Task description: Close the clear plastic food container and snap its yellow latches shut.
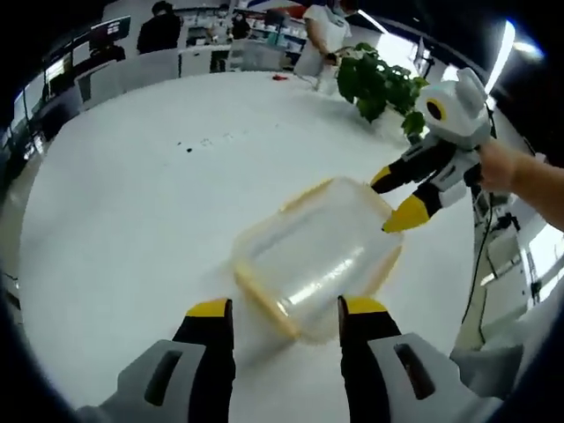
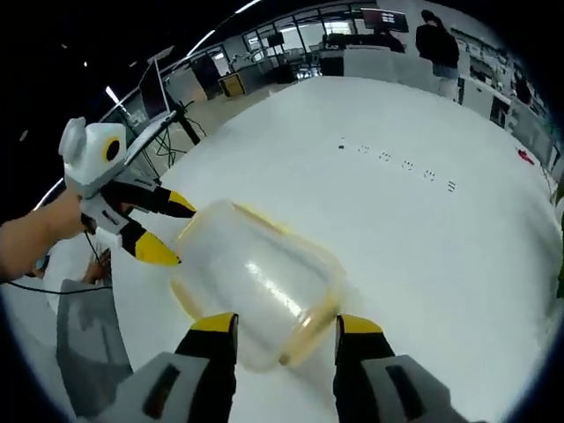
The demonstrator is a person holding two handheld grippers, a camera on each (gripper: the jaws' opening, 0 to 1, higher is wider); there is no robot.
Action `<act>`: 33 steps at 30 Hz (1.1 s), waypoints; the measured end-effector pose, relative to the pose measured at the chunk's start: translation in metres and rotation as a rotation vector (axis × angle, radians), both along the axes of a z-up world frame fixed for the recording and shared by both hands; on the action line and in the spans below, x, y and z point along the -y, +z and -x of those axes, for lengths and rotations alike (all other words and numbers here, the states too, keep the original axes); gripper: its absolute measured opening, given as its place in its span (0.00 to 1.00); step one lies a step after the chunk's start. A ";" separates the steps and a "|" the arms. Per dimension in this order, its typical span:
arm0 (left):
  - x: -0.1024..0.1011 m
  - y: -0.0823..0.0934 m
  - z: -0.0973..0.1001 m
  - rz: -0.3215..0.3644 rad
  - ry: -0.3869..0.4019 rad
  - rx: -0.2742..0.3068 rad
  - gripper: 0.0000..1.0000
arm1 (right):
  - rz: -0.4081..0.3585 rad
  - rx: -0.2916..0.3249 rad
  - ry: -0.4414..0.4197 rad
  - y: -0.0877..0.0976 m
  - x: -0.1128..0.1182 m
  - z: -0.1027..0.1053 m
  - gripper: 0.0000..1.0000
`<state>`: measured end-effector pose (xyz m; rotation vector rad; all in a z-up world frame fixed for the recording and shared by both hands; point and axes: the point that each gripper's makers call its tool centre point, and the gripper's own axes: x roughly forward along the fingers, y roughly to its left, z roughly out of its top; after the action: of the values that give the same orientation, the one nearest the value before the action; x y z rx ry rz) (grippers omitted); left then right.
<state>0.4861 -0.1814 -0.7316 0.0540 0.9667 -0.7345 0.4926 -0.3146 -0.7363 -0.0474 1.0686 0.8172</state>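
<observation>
The clear plastic food container sits on the white desk, well away from every desk edge, with bare white surface around it on all sides. Its yellow latches line the rim; whether they are snapped down cannot be told.

In the left gripper view, the left hand-held gripper stands with jaws wide apart, both yellow tips at the container's near end, holding nothing. The right hand-held gripper comes in from the right, jaws apart, its lower tip touching or just beside the container's far corner; a hand grips its body.

In the right gripper view, the right hand-held gripper is likewise wide, its tips at the near end of the container, and the left hand-held gripper reaches in from the left with a tip at the container's far side.

The left gripper view shows a green plant at the far desk edge and people beyond it. The right gripper view shows small dark marks on the desk and a small red thing near its far edge.
</observation>
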 end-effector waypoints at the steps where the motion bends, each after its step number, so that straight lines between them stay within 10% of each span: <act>1: 0.002 0.000 0.002 0.011 -0.003 -0.012 0.41 | -0.007 -0.004 -0.010 0.000 0.000 0.000 0.42; 25: 0.009 -0.002 0.005 0.050 0.027 -0.053 0.33 | -0.059 -0.017 -0.041 0.002 -0.006 0.002 0.35; 26: 0.026 0.002 0.008 0.142 0.021 -0.083 0.33 | -0.060 -0.013 -0.039 0.003 -0.006 0.002 0.35; 33: 0.010 -0.003 0.006 0.069 0.015 -0.049 0.34 | -0.043 -0.026 -0.044 0.001 -0.004 0.007 0.36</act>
<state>0.4796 -0.1909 -0.7346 -0.0320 0.9867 -0.7581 0.4857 -0.3105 -0.7357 0.0236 1.0724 0.8025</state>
